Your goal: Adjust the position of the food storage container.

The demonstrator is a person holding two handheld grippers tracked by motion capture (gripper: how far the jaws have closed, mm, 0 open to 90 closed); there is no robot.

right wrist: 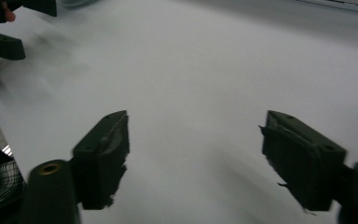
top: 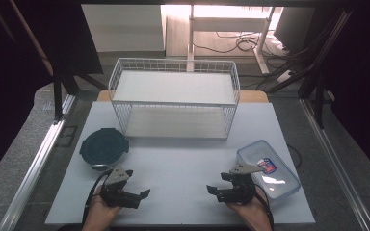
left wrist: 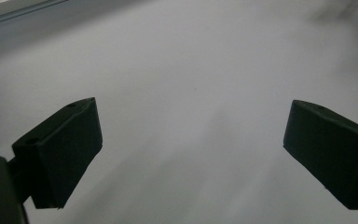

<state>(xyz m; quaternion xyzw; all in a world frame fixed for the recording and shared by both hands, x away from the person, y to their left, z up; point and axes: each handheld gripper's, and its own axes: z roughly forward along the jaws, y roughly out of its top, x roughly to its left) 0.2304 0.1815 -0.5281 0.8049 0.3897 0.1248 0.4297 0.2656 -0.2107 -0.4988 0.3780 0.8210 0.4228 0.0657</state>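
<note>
My left gripper rests low over the white table near its front edge, pointing right, jaws wide apart with nothing between them. In the left gripper view its two black fingers frame bare white surface. My right gripper faces it from the right, pointing left, also open and empty. Its fingers stand apart over the bare table, and the left gripper shows at the top left of the right gripper view. A dark round lidded container sits behind the left gripper. A clear rectangular lidded box lies beside the right gripper.
A white wire basket with two levels stands at the back middle of the table. Metal rails run along both sides. Cables and desk legs lie on the floor beyond.
</note>
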